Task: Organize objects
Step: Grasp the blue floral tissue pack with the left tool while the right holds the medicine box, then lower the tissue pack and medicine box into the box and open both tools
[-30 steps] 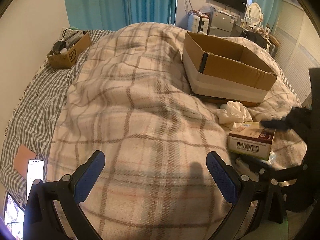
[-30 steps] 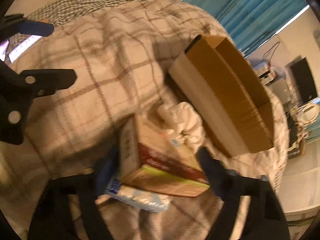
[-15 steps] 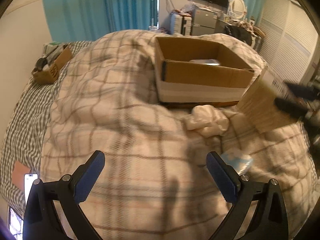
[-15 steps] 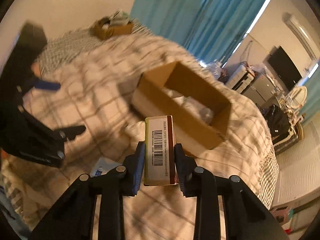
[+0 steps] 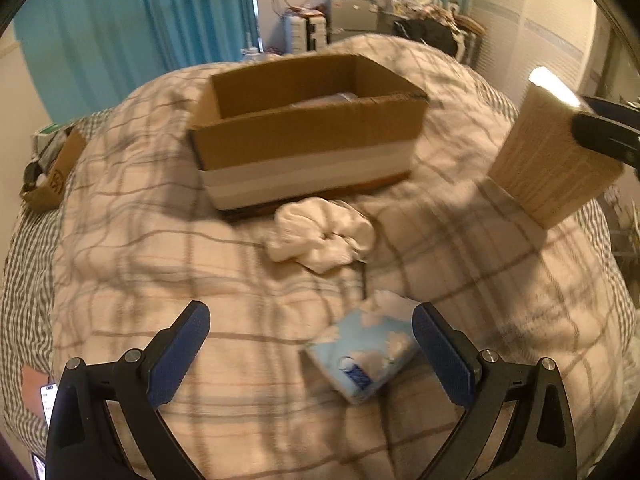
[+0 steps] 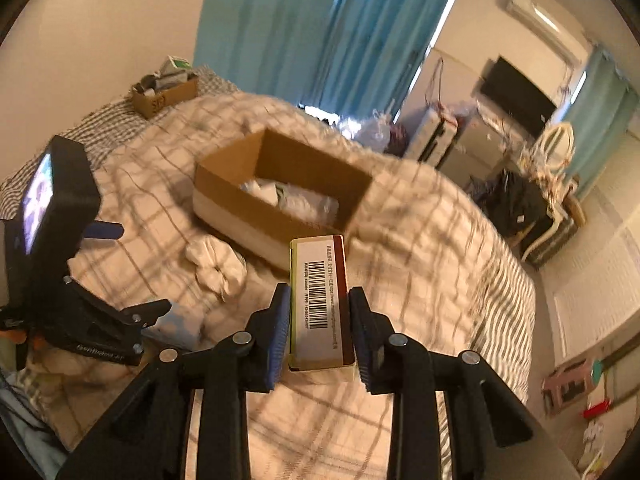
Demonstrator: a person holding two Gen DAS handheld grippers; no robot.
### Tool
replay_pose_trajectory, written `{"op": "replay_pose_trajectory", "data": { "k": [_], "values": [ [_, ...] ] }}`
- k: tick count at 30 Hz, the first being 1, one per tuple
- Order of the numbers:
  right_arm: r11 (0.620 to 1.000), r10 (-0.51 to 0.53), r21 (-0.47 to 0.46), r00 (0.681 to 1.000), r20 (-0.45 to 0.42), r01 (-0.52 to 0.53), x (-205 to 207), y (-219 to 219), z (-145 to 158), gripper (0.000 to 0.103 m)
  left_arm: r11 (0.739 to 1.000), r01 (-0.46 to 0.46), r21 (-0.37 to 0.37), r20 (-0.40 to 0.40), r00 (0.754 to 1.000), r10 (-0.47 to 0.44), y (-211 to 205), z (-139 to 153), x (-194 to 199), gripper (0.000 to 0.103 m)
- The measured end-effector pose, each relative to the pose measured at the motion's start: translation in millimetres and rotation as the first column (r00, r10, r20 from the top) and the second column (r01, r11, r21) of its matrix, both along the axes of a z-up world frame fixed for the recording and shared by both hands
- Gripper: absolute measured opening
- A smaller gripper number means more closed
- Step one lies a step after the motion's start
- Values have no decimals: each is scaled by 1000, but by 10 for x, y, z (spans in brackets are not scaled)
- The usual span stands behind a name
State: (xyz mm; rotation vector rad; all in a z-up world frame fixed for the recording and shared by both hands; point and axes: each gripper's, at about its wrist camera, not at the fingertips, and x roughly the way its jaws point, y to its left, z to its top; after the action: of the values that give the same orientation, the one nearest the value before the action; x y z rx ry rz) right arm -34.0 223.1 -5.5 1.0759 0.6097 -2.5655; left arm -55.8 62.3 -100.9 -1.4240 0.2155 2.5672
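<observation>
Presently a small packet box [image 6: 322,300] with a barcode on its upper face is held clear of the bed between the blue pads of the right gripper [image 6: 319,330], whose jaws are closed against its two long sides. It is poised short of the open cardboard box [image 6: 280,192] that sits on the checked blanket [image 6: 420,240], with the near rim of that box just beyond the packet's far end.

The left gripper [image 5: 308,354] is held low over the blanket with its jaws spread wide and nothing between them; a pale blue tissue pack [image 5: 366,350] lies just inside its right pad. A crumpled white cloth [image 5: 320,236] rests between the tissue pack and the cardboard box.

Trouble is judged most likely at the rim: if the packet is carried too low, its leading end could be caught on the near wall and the light box pushed across the soft bedding. A grip limited to the packet's rear half could also let it tip.

Contents already in the cardboard box are shown clearly only by the right view. The tissue pack's printed wrapper is made plain only by the left view.
</observation>
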Motion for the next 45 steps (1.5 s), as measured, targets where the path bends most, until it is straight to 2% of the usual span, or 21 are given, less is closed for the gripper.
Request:
{"op": "replay_pose_trajectory", "data": {
  "k": [5,7,12,15,16,18,21,26,29,33,36,38,42,45],
  "values": [
    [998,-51,-35,999,5,51,-146,147,-184,29,1000,22,-20,48,999,-21,94,-168,-30,103],
    [997,-45,-58,999,31,47,-205,156,-263,29,999,40,-2,81,996,-40,116,-245,-58,103],
    [995,-55,-76,998,34,57,-262,170,-379,30,998,55,-1,168,984,-54,169,-509,-154,103],
    [996,-53,-73,998,32,55,-260,167,-378,30,997,77,-20,151,986,-73,217,-544,-133,103],
    [996,-54,-71,998,33,56,-259,164,-381,30,996,83,-22,141,987,-79,225,-536,-114,100],
    [996,-56,-66,998,32,58,-241,155,-384,30,993,118,10,138,983,-119,246,-509,-67,78],
    [996,-62,-63,998,20,63,-180,127,-349,30,991,134,-3,113,985,-133,266,-460,4,71],
    [996,-47,-74,999,-4,47,-70,60,-205,30,991,137,5,19,990,-137,203,-129,154,70],
    [997,-32,-76,999,-35,29,-9,-15,-52,29,994,110,9,-67,992,-109,72,210,191,70],
    [997,-10,-79,997,-81,4,11,-124,148,29,998,61,25,-148,987,-57,-92,623,-26,70],
    [996,-3,-91,992,-126,-8,-59,-236,322,29,997,6,73,-188,982,7,-249,906,-262,70],
    [993,-21,-121,987,-159,1,-131,-263,430,29,994,-13,112,-196,980,35,-329,1035,-446,70],
    [981,-45,-195,983,-177,9,-455,-322,628,29,993,-70,90,-236,968,90,-443,1238,-765,70],
    [981,-37,-196,983,-178,2,-668,-416,707,29,990,-94,106,-239,964,117,-516,1310,-1028,70]
  ]
}}
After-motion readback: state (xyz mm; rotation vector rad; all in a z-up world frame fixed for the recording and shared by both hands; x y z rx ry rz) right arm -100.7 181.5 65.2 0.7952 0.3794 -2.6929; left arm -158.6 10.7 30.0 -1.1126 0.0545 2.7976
